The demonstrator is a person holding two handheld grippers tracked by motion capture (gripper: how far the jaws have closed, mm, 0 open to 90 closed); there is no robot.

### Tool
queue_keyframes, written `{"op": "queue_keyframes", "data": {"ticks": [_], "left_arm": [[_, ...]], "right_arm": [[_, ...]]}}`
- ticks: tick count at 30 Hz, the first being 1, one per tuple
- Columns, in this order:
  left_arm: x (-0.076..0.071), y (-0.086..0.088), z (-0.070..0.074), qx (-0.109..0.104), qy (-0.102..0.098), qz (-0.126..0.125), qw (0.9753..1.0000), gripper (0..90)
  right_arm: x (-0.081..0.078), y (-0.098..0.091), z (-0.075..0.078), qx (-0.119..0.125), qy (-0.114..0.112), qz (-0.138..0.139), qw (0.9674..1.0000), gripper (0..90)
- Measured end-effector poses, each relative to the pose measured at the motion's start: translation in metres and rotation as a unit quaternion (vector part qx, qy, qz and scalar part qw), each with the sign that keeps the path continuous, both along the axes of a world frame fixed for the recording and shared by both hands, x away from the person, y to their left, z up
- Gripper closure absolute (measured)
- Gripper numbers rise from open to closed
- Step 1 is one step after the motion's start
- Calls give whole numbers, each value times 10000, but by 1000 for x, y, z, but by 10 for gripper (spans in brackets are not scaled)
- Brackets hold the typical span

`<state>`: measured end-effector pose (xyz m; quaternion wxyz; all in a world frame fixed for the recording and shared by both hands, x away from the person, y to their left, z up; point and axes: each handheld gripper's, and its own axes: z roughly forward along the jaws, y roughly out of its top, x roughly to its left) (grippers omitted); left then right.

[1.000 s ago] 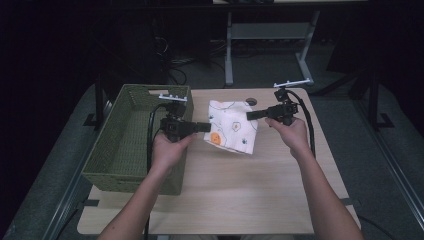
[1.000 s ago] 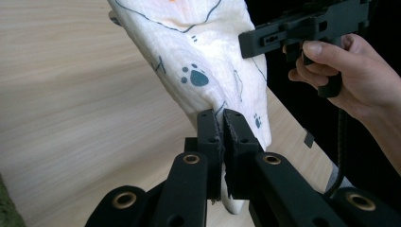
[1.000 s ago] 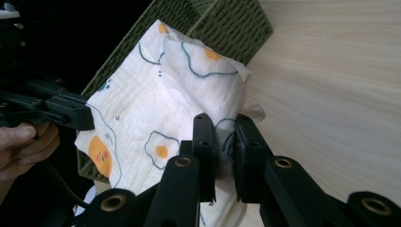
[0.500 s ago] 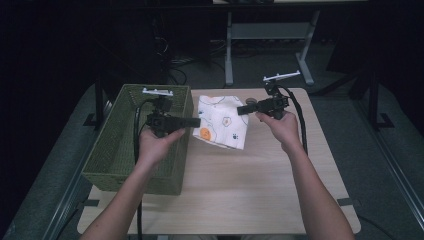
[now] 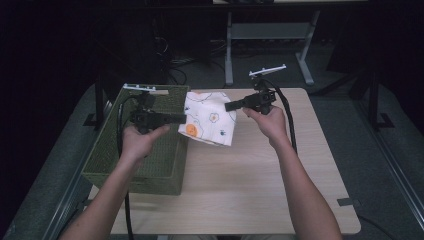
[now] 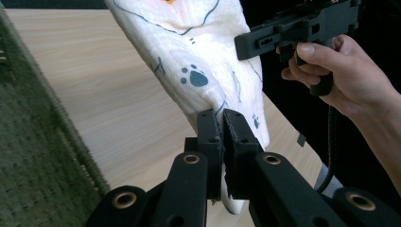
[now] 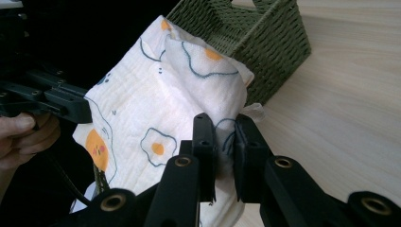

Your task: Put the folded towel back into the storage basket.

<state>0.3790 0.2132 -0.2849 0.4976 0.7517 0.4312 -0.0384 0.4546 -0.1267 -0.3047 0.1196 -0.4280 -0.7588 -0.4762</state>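
A cloth (image 5: 210, 120) is held up between the two grippers, clear of the table (image 5: 250, 175), with the basket (image 5: 145, 150) at about 9 o'clock of it in the high view. The left gripper (image 5: 181, 118) is clamped on the cloth's edge nearest the basket; in the left gripper view its jaws are seen pressed together on a pinch of fabric (image 6: 222, 106). The right gripper (image 5: 229, 106) is likewise closed on the opposite edge, and in the right gripper view a fold of cloth (image 7: 226, 127) is seen caught between its jaws.

The cloth is judged to be light, thin and entirely limp: it sags and folds between the two holds, and a loose corner hangs toward 6 o'clock. No stiffness can be counted on, so its shape is set only by where it is pinched and how far apart the holds are kept. The weave looks soft and slightly crinkled, so slipping is thought unlikely while a doubled fold is gripped; a single-layer edge could be pulled out more easily. It is best taken at corners or hem, with enough fabric gathered between the pads. Nothing fragile is involved, though snagging on the basket's woven rim (image 5: 150, 91) is a risk to be watched.
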Motion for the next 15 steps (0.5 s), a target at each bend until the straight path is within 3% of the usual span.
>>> {"op": "queue_keyframes", "data": {"ticks": [15], "left_arm": [[0,31,8,-29,-13,130,9999,869]], "right_arm": [[5,33,12,-24,-82,171,9998,806]]}}
